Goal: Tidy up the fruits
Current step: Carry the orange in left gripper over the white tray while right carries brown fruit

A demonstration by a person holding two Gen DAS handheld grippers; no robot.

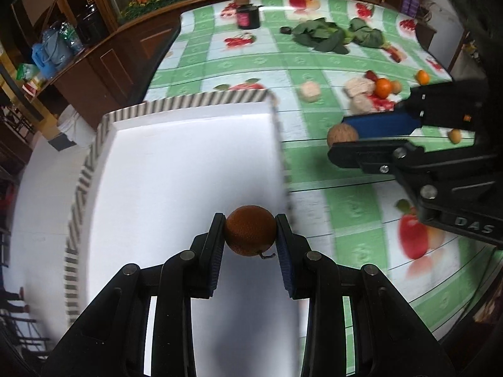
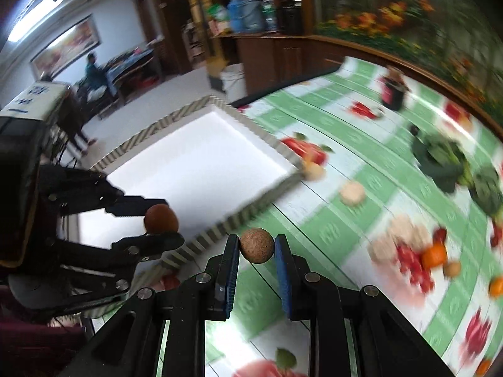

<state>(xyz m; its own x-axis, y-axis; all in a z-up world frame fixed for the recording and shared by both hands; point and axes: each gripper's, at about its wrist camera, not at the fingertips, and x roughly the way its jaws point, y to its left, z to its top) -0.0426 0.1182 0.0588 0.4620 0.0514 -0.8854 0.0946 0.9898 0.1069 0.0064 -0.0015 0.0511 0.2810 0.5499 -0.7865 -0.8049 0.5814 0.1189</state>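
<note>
Showing only rightward: a person (image 2: 94, 75) behind the tray (image 2: 201, 157).

Premises present as a domestic dining room. A table (image 1: 314, 69) under a fruit-print checked oilcloth serves as the landmark. Beside it runs a dark wood sideboard (image 1: 103, 59) bearing bottles (image 2: 251, 12). Beyond the table hangs a flower mural (image 2: 393, 15); farther off, a framed picture (image 2: 66, 47).
</note>
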